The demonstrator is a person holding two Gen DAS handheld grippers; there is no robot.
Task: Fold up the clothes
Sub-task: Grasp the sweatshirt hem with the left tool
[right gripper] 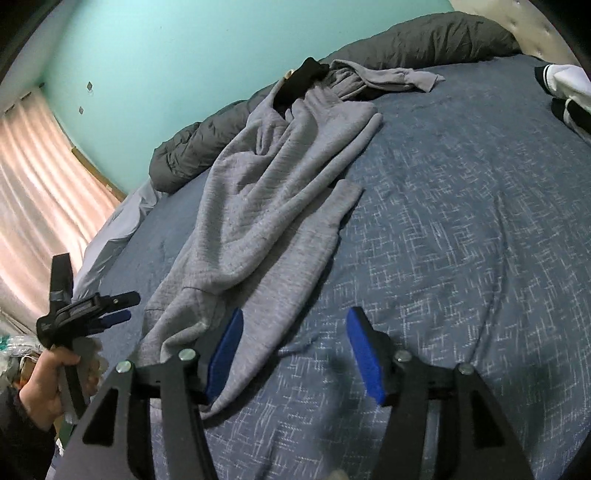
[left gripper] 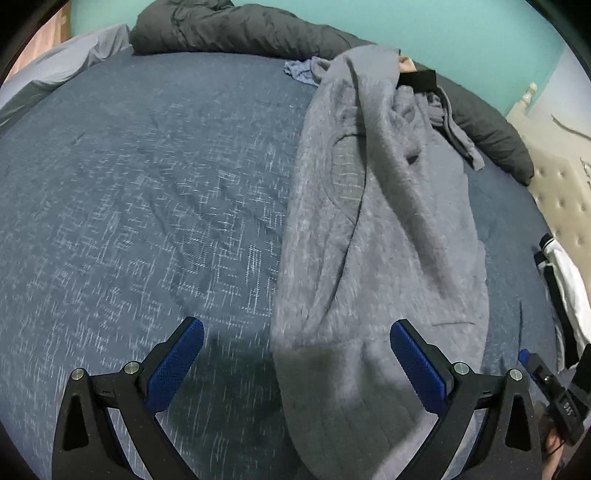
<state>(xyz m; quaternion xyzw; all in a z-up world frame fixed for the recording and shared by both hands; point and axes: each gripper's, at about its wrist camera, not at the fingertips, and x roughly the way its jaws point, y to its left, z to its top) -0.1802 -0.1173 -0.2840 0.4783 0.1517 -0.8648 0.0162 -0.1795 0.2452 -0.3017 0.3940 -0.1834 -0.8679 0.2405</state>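
The grey sweatpants point(right gripper: 258, 206) lie lengthwise on the bed point(right gripper: 461, 229), on its blue cross-hatch-patterned cover, with one leg partly folded over the other. The near end of the garment lies at the front of the bed, just below both grippers.

The left gripper point(left gripper: 296, 350) hovers above this near end. Its blue-padded fingers point(left gripper: 173, 365) are spread wide and grip nothing. The right-hand pad is over the grey fabric; the left-hand pad is over bare cover.

The right gripper point(right gripper: 294, 352) is also spread wide and empty. Its left-hand pad is over the garment edge; the other pad is over the cover. In the right wrist view, a hand point(right gripper: 48, 384) holds the left gripper's handle at the lower left.

The far end of the sweatpants reaches a black garment point(right gripper: 301, 83) and a smaller grey garment point(right gripper: 391, 77). A dark grey duvet point(left gripper: 236, 31) is bunched along the far edge of the bed, against a turquoise wall point(right gripper: 192, 55). A black-and-white garment point(right gripper: 565, 96) lies at the bed's right side, near a tufted headboard point(left gripper: 561, 195).
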